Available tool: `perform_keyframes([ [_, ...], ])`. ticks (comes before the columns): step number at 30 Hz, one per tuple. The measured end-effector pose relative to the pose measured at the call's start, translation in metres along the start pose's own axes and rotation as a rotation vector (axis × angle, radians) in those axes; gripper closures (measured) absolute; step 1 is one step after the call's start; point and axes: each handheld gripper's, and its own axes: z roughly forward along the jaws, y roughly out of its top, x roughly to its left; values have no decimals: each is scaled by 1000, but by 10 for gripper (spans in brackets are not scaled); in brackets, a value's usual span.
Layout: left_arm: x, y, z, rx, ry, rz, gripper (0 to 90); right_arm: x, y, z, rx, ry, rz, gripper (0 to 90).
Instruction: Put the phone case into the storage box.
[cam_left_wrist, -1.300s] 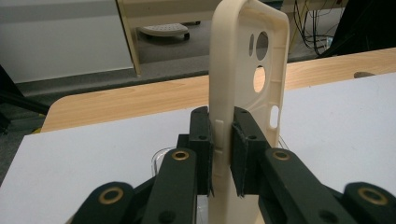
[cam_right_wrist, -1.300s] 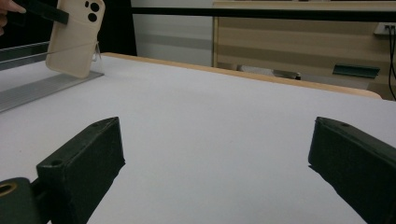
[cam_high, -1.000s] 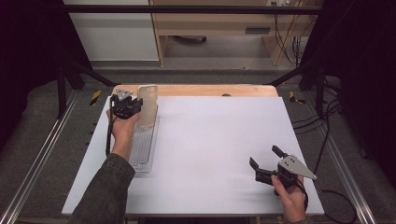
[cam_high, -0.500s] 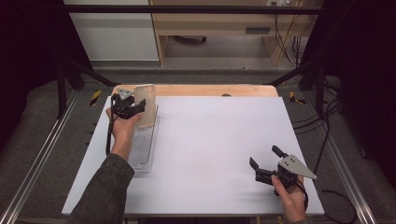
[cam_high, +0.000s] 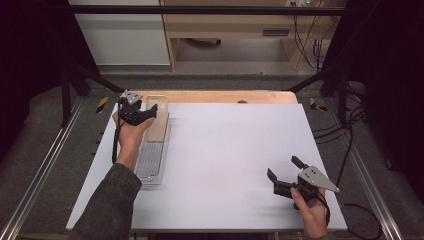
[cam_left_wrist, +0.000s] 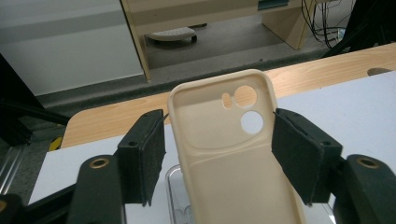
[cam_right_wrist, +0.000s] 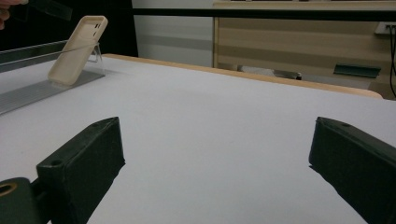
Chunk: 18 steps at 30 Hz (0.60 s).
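The beige phone case (cam_left_wrist: 233, 154) is leaning tilted on a clear stand (cam_high: 150, 160) at the far left of the white surface (cam_high: 230, 150). The left gripper (cam_high: 145, 114) is flanking it, fingers (cam_left_wrist: 144, 158) having just been opening, a gap showing on each side in the left gripper view. The right gripper view is revealing the case's lean from afar (cam_right_wrist: 77, 49). The right gripper (cam_high: 284, 176), well apart, is resting with fingers released, grasping nothing.

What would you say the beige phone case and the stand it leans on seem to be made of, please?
The phone case looks like soft matte silicone or rubbery plastic: even cream colour, rounded edges, no glare. The stand looks like clear acrylic or similar hard plastic: see-through, with bright glossy edges and a ribbed base, though glass cannot be ruled out.
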Motion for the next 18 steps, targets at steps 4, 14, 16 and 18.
perform_keyframes([
  [4,0,1,-1,-8,-4,-1,316,0,0,0,-1,-1,-2,31],
  [14,-2,2,-4,-19,-9,15,247,3,0,2,4,6,-10,31],
  [16,-2,2,-4,-21,-10,17,222,2,0,1,1,4,-8,31],
  [18,-2,2,-4,-21,-5,20,178,2,0,1,0,3,-7,31],
])
